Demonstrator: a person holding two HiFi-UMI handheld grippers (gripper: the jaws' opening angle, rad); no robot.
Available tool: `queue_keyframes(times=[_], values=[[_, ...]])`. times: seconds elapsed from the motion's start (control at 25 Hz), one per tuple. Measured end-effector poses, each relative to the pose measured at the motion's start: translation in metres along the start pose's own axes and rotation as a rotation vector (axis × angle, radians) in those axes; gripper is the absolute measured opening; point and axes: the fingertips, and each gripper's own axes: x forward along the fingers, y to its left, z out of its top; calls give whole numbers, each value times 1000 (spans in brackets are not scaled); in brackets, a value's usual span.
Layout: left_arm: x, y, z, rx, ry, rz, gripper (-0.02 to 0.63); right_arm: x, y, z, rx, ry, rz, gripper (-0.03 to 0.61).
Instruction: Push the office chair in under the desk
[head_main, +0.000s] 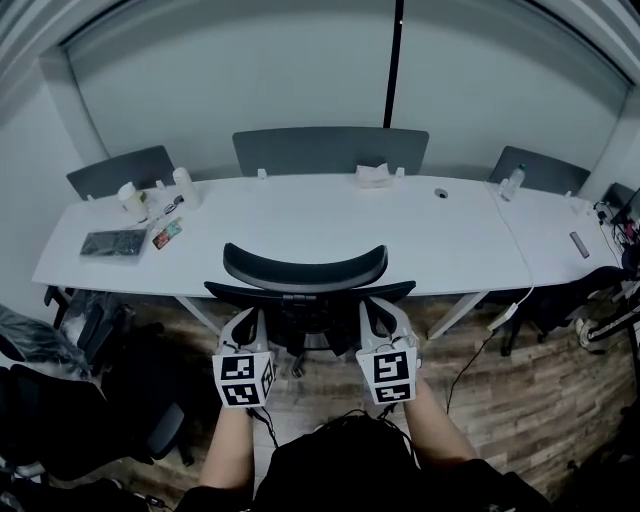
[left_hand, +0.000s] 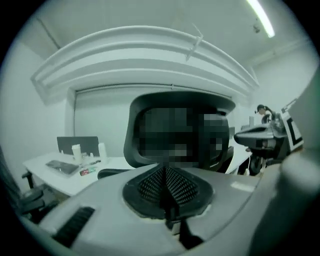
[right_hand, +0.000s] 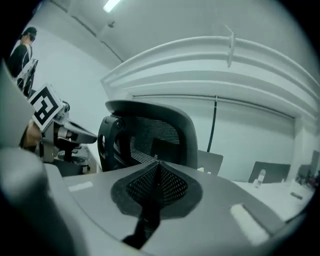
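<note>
In front of the desk: the office chair is standing with its back toward the person, its headrest showing against the desk's near edge.
Left gripper: its jaws are pressing together with nothing between them, hovering just beside the chair back's left side.
Right gripper: it is likewise clenching on nothing, beside the back's right side.
Contact: I am not managing to tell whether either tip is touching the chair.

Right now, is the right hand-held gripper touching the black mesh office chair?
Apart. Right gripper view: the shut right hand-held gripper ends short of the chair.
</note>
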Motion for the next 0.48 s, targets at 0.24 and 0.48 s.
queue_keyframes(times=[0.24, 0.48], values=[[-17, -31, 28, -58, -25, -43, 8, -17, 8, 22, 244, -50, 39, 6], [-26, -57, 45, -10, -47, -55, 8, -23, 32, 36, 195, -66, 121, 5]])
